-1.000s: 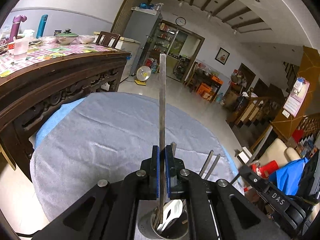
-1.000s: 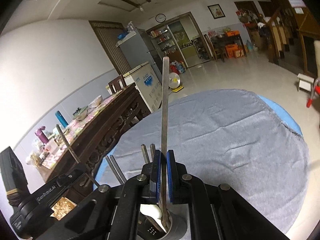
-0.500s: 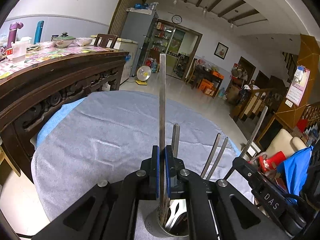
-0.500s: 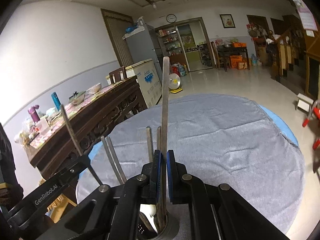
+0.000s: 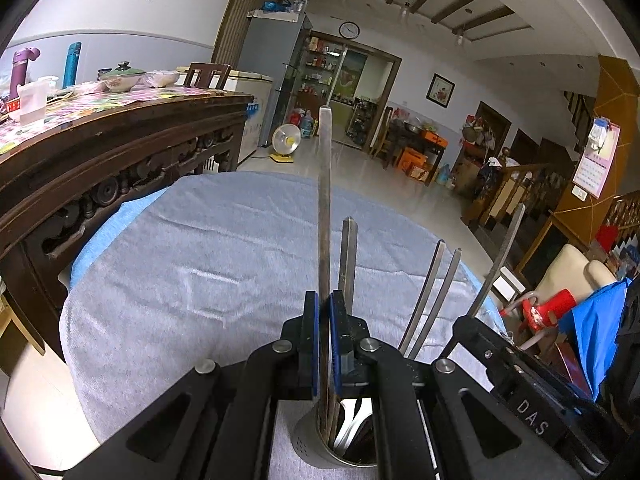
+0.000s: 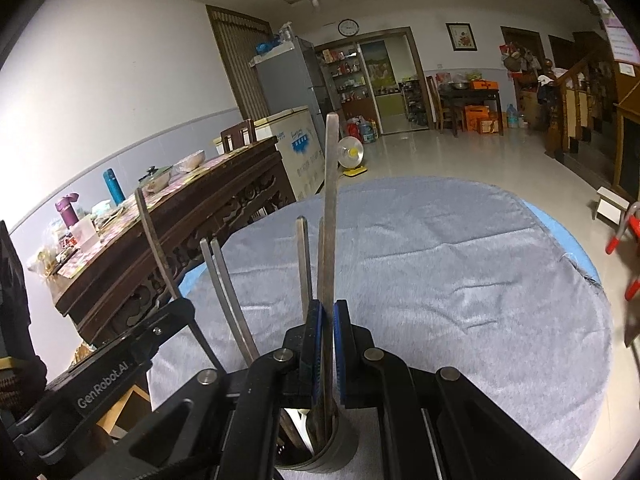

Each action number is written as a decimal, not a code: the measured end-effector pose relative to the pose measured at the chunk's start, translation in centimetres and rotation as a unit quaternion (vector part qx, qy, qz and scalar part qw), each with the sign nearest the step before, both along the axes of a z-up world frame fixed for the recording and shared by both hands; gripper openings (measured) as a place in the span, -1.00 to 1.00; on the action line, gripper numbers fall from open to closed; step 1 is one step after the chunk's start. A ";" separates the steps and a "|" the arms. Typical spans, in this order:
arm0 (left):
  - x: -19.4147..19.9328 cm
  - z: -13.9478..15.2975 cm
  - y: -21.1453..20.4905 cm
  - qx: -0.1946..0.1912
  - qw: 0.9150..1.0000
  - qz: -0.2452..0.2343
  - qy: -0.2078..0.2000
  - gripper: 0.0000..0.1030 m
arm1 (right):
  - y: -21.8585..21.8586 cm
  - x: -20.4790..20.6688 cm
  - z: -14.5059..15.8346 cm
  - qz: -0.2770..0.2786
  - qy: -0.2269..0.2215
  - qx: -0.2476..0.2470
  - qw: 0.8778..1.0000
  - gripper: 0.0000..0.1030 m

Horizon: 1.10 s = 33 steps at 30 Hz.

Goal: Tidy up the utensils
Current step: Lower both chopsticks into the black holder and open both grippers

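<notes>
Nearest, at 6 o'clock in both wrist views, stands the metal cup (image 5: 340,446) (image 6: 320,454), on the grey cloth (image 5: 200,260) (image 6: 460,280). It already holds several utensils, handles up, plus something white I cannot identify.

Left gripper (image 5: 324,340): blue pads pressed narrow on a flat steel handle (image 5: 325,208), held upright at 12 o'clock. Its lower end sits inside the cup. The upright hold serves a straight drop past the handles already there.

Right gripper (image 6: 325,344): likewise clamped on its own flat handle (image 6: 330,208), upright, lower end in the cup. In the left view this gripper shows at 4 o'clock; in the right view the left one shows at 8 o'clock. They flank the cup closely.

Judgement: both utensils are far enough down to release. Risk is crowding: two jaws opening side by side may nudge neighbouring handles or tip the cup.

Beyond the cloth, a carved wooden table (image 5: 120,132) at 10 o'clock; a fan (image 5: 286,142) at 12.
</notes>
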<state>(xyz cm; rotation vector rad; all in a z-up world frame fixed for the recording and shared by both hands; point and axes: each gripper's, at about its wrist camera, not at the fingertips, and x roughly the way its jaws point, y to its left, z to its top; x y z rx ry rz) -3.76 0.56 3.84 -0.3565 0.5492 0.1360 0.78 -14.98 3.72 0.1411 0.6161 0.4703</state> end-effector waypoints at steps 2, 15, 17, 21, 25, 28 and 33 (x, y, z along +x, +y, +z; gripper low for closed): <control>0.0 -0.1 0.0 0.001 1.000 -0.001 0.001 -0.90 | 0.1 -0.1 -0.2 0.001 0.001 0.000 1.000 -0.87; -0.3 -1.2 -0.2 -0.006 1.000 -0.009 0.019 -0.90 | 0.2 -0.5 -1.4 0.010 0.017 -0.005 1.000 -0.87; -0.3 -1.4 -0.3 -0.006 1.000 -0.010 0.021 -0.90 | 0.2 -0.7 -1.7 0.011 0.018 -0.005 1.000 -0.87; -0.5 -1.7 -0.6 -0.004 1.000 -0.013 0.026 -0.90 | 0.2 -0.9 -2.0 0.015 0.021 -0.007 1.000 -0.87; -0.6 -1.8 -0.9 -0.004 0.999 -0.016 0.028 -0.90 | 0.4 -1.1 -2.3 0.019 0.024 -0.009 0.999 -0.87; -0.9 -1.8 -1.2 -0.004 0.999 -0.017 0.029 -0.90 | 0.4 -1.1 -2.5 0.020 0.025 -0.008 0.999 -0.87; -1.0 -1.7 -1.4 -0.003 0.999 -0.018 0.028 -0.90 | 0.4 -1.2 -2.5 0.021 0.025 -0.007 0.999 -0.87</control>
